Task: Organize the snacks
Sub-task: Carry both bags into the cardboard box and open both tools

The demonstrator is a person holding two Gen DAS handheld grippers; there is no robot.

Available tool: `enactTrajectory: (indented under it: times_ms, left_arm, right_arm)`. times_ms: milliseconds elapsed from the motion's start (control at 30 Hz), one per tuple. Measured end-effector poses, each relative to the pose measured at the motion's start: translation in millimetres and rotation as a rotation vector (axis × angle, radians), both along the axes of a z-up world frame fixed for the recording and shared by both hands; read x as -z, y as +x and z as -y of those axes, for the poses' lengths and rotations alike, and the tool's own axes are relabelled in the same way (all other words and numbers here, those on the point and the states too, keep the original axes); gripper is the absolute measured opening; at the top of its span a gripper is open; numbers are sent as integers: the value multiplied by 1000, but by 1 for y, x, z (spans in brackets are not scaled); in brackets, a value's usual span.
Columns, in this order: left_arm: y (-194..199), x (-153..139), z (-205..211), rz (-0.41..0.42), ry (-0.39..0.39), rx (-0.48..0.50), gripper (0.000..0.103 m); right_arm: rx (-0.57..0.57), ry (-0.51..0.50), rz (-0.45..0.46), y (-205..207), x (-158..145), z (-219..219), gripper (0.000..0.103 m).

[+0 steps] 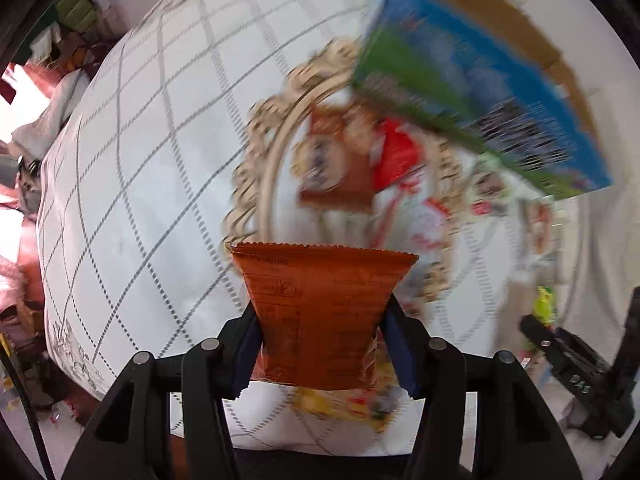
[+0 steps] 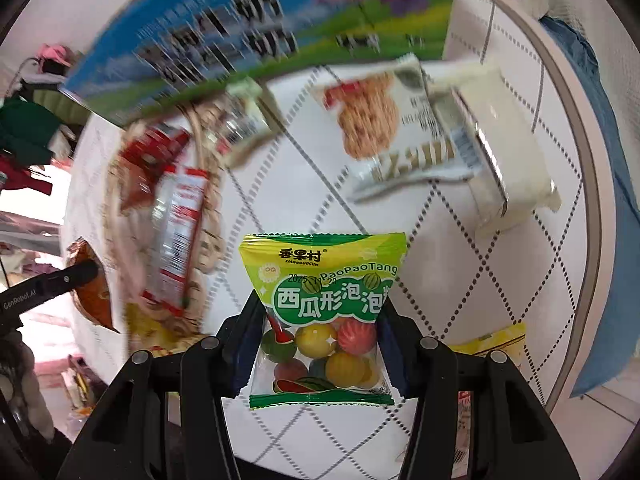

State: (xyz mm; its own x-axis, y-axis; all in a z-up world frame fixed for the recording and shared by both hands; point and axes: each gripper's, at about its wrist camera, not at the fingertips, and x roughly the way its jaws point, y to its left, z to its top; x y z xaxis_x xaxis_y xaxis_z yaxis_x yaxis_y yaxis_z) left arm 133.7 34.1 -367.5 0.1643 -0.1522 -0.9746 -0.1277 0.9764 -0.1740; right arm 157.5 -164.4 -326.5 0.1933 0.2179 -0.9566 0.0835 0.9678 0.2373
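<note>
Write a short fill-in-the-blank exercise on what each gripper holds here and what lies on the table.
1. The left gripper is shut on a ____-coloured packet.
2. The right gripper is shut on a green and yellow bag of round ____.
3. The big carton beyond the snacks is mostly ____.

Missing words: orange-brown; candy balls; blue
</note>
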Motion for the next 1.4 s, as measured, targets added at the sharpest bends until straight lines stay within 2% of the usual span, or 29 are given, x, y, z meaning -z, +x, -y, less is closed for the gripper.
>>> enactTrajectory:
  times_ms: [67, 267, 433, 567, 733, 967, 1067, 1100, 1133, 1200, 1267, 1300, 1400]
  left_arm:
    - [3, -24, 13, 33, -26, 16, 53]
    - [67, -72, 54, 122, -94, 92, 53]
    - [117, -109, 90, 176, -76, 155, 53]
    - [167, -113, 104, 176, -58, 170, 53]
    - [243, -93, 111, 116, -26, 172, 53]
    - [315, -54, 110, 22, 26, 164, 53]
    - [338, -38, 108, -33, 11, 151, 53]
    - [343, -34, 107, -47, 15, 147, 53]
    - [348, -30, 107, -57, 20, 142, 54]
    - [352, -26, 109, -66, 30, 147, 60]
    - [353, -25, 111, -51, 36, 162, 85]
    - [353, -25, 112, -46, 41, 166, 90]
    - [352, -25, 112, -36, 45, 172, 93]
  right_arm:
    - [5, 28, 33, 6, -17, -1, 55]
    - [11, 87, 142, 26, -71, 3, 55]
    - [19, 90, 236, 71, -115, 18, 55]
    - [41, 46, 293, 130, -133, 35, 55]
    - [89, 20, 275, 202, -123, 59, 55]
    - [128, 8, 205, 289, -90, 73, 55]
    - [124, 8, 153, 315, -75, 73, 56]
    - [127, 2, 146, 323, -69, 73, 62]
    - [127, -12, 144, 326, -67, 73, 78]
    - [130, -12, 137, 334, -62, 73, 92]
    - [125, -30, 127, 334, -58, 69, 96]
    - [120, -38, 127, 333, -57, 67, 97]
    - [106, -56, 110, 330, -50, 63, 98]
